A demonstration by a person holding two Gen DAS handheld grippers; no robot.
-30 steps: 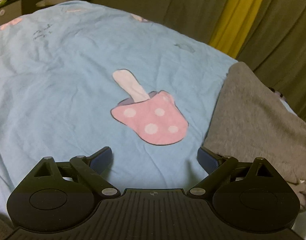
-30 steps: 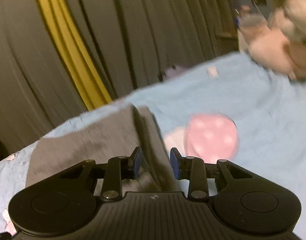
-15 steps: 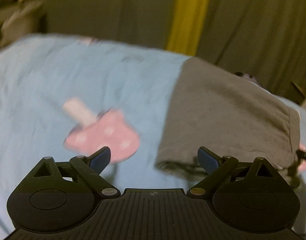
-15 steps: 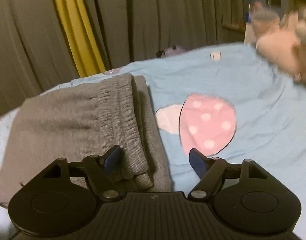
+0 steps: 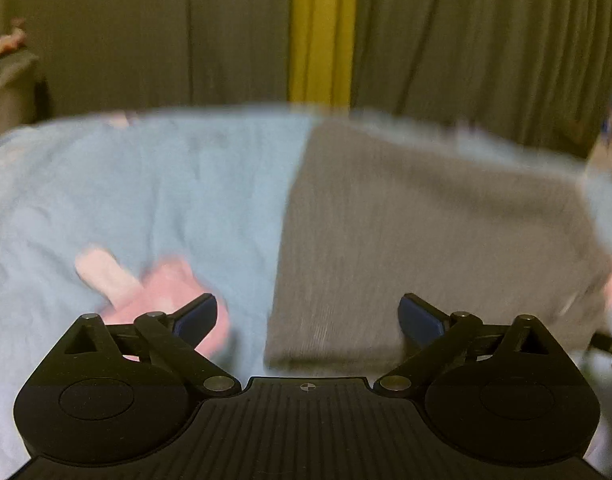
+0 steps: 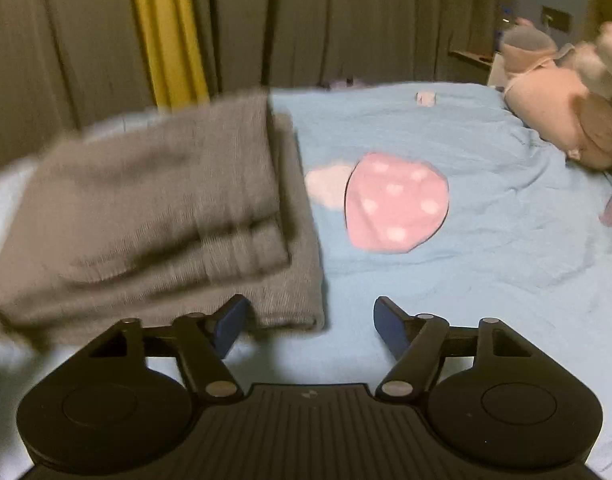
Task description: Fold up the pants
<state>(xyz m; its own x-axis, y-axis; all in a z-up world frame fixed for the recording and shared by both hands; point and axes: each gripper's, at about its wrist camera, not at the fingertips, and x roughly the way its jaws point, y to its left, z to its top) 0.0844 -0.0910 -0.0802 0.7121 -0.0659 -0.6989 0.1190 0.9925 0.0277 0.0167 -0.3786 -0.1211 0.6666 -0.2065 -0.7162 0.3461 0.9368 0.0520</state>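
The grey knitted pants (image 6: 153, 216) are shown folded into a thick, layered rectangle on the light-blue bedsheet (image 6: 486, 248). In the right wrist view the right gripper (image 6: 308, 322) is seen with its jaws spread wide and nothing between them; the near corner of the stack lies just ahead of its left finger, and the pink spotted mushroom print (image 6: 396, 204) lies ahead and to the right. A second ago these jaws were nearly closed over the fabric edge; the hold has since been let go and the stack left resting on the sheet.

In the blurred left wrist view the left gripper (image 5: 308, 318) is likewise seen released and empty. The folded pants (image 5: 426, 240), formerly off to its right side, are now placed straight ahead, their near left corner falling between the fingers' line. The olive curtain with a yellow stripe (image 5: 322, 32) is visible beyond the bed.

From this it is judged that a fold has just been completed, and that either a final fold or a smoothing of the stack remains.
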